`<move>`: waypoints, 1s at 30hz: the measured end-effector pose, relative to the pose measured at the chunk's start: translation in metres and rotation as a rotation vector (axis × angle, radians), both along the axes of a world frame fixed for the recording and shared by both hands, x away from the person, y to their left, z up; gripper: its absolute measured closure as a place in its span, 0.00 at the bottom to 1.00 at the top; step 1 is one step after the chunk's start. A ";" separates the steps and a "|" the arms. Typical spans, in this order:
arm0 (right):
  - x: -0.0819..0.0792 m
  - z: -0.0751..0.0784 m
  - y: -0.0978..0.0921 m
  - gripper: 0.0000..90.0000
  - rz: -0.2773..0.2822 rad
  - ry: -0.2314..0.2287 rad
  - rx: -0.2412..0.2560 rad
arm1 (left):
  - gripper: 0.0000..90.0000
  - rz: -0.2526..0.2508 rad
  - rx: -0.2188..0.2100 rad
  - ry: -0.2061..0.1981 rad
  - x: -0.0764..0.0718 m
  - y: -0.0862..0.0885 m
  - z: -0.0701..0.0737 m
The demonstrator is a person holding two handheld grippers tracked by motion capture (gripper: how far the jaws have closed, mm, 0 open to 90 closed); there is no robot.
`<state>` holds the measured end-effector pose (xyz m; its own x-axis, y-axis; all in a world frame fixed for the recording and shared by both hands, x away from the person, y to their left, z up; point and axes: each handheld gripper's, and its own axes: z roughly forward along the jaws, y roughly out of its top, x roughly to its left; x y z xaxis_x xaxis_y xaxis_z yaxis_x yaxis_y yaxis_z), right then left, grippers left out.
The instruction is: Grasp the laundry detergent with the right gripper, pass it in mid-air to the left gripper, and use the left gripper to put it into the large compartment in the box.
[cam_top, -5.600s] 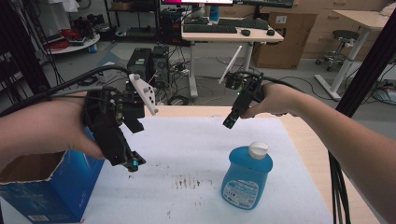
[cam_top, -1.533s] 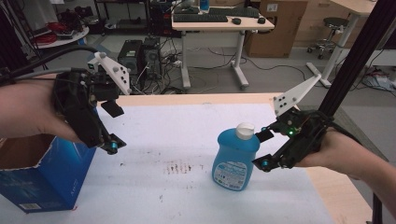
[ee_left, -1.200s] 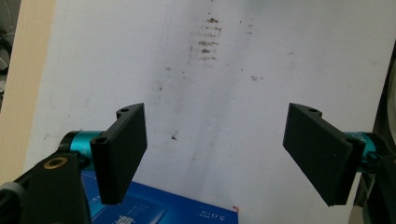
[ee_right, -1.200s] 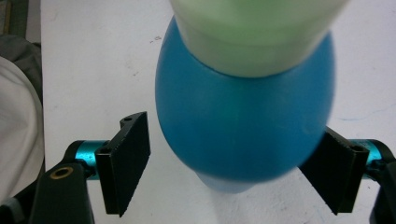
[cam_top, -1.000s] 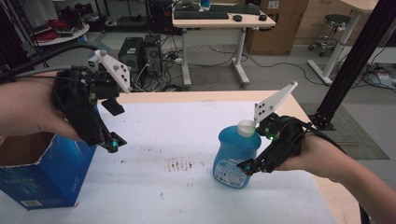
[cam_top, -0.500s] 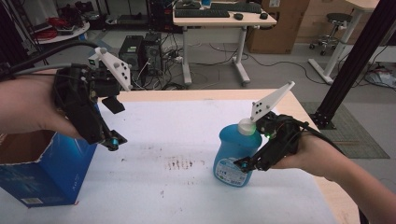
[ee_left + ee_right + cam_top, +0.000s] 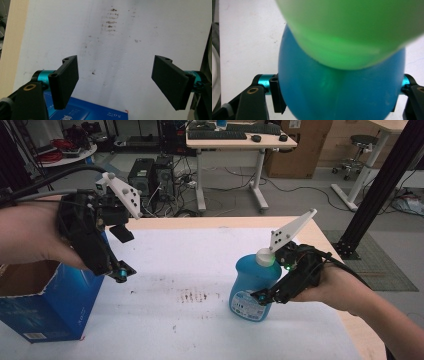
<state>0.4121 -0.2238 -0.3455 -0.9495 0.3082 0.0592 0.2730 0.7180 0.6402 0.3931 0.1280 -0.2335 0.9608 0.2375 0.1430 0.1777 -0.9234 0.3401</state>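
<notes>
A blue bottle (image 7: 251, 287) with a white cap (image 7: 264, 256) stands upright on the white mat (image 7: 190, 255), right of centre. My right gripper (image 7: 263, 295) comes from the right and grips the bottle's lower body. In the right gripper view both jaws press against the sides of the bottle (image 7: 342, 92), and the cap (image 7: 352, 30) looms close, lit green. My left gripper (image 7: 118, 270) hangs at the left over the corner of an open blue cardboard box (image 7: 45, 310). In the left gripper view my left gripper (image 7: 116, 82) stands wide open with nothing between its jaws, above the mat and the box edge (image 7: 82, 113).
A brown smudge (image 7: 195, 296) marks the mat between box and bottle. The bare wooden table edge (image 7: 352, 332) runs along the right and back. Beyond the table are desks, computer towers and a black frame post (image 7: 385, 185).
My right gripper moved in from the right of the bottle and closed around its body. The left gripper stayed over the box, barely shifting.
</notes>
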 end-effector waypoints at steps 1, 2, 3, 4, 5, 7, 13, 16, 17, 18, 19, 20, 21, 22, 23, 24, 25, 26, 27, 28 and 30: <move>0.000 0.000 -0.001 0.29 -0.001 0.006 0.009 | 0.24 -0.002 0.006 0.001 0.000 0.000 0.000; 0.000 0.000 -0.001 0.29 0.000 0.008 0.012 | 0.24 0.002 -0.001 0.003 0.000 0.000 0.000; -0.001 0.000 -0.001 0.29 -0.001 0.007 0.013 | 0.24 0.002 -0.001 0.002 0.000 0.000 0.000; -0.001 0.000 -0.001 0.30 -0.001 0.006 0.009 | 0.24 0.001 0.005 0.004 0.000 0.000 0.000; -0.001 -0.001 -0.002 0.30 0.001 0.009 0.009 | 0.24 -0.002 0.007 0.002 0.000 0.001 0.000; -0.001 0.000 -0.002 0.30 0.002 0.008 0.011 | 0.24 -0.001 0.004 0.002 0.000 0.000 0.000; -0.001 0.000 -0.001 0.31 0.012 0.008 0.017 | 0.24 -0.007 0.011 0.003 0.000 0.000 0.000; -0.001 0.000 -0.001 0.32 0.012 0.011 0.021 | 0.24 -0.005 0.004 0.001 0.000 0.000 -0.001; -0.001 -0.001 -0.001 0.32 0.013 0.009 0.023 | 0.24 -0.007 0.009 0.002 0.000 0.000 -0.001; -0.001 0.000 -0.001 0.32 0.013 0.007 0.022 | 0.24 -0.007 0.008 0.003 0.001 0.000 -0.001; -0.001 0.000 -0.001 0.32 0.010 0.008 0.020 | 0.24 -0.003 0.005 0.002 0.001 0.000 -0.001; 0.000 0.000 -0.001 0.32 0.010 0.005 0.020 | 0.24 -0.005 0.008 0.003 0.001 0.000 -0.001; 0.000 -0.001 -0.001 0.32 0.009 0.004 0.019 | 0.24 -0.001 0.006 0.004 0.000 0.000 -0.002; 0.000 -0.001 -0.002 0.32 0.006 0.004 0.019 | 0.24 -0.001 0.006 0.004 0.000 0.000 -0.002; 0.000 -0.001 -0.002 0.32 0.008 0.005 0.022 | 0.24 -0.007 0.007 0.003 0.001 0.000 -0.002; 0.000 -0.001 -0.001 0.32 0.008 0.004 0.022 | 0.24 -0.005 0.005 0.003 0.001 0.000 -0.002; 0.000 -0.001 -0.001 0.32 0.008 0.004 0.021 | 0.24 -0.005 0.005 0.003 0.001 0.000 -0.002; 0.000 -0.001 -0.001 0.32 0.008 0.005 0.021 | 0.24 -0.006 0.005 0.003 0.001 0.000 -0.002; 0.000 -0.001 -0.001 0.32 0.007 0.004 0.019 | 0.24 -0.004 0.005 0.003 0.001 0.000 -0.002; 0.001 -0.002 -0.001 0.33 0.007 0.004 0.020 | 0.24 -0.004 0.005 0.003 0.001 0.000 -0.002; 0.000 -0.002 -0.001 0.36 0.011 0.002 0.022 | 0.24 -0.003 0.004 0.000 0.001 0.000 -0.002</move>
<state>0.4123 -0.2249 -0.3472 -0.9526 0.2965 0.0680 0.2667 0.7068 0.6552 0.3940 0.1283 -0.2353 0.9614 0.2343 0.1440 0.1751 -0.9252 0.3367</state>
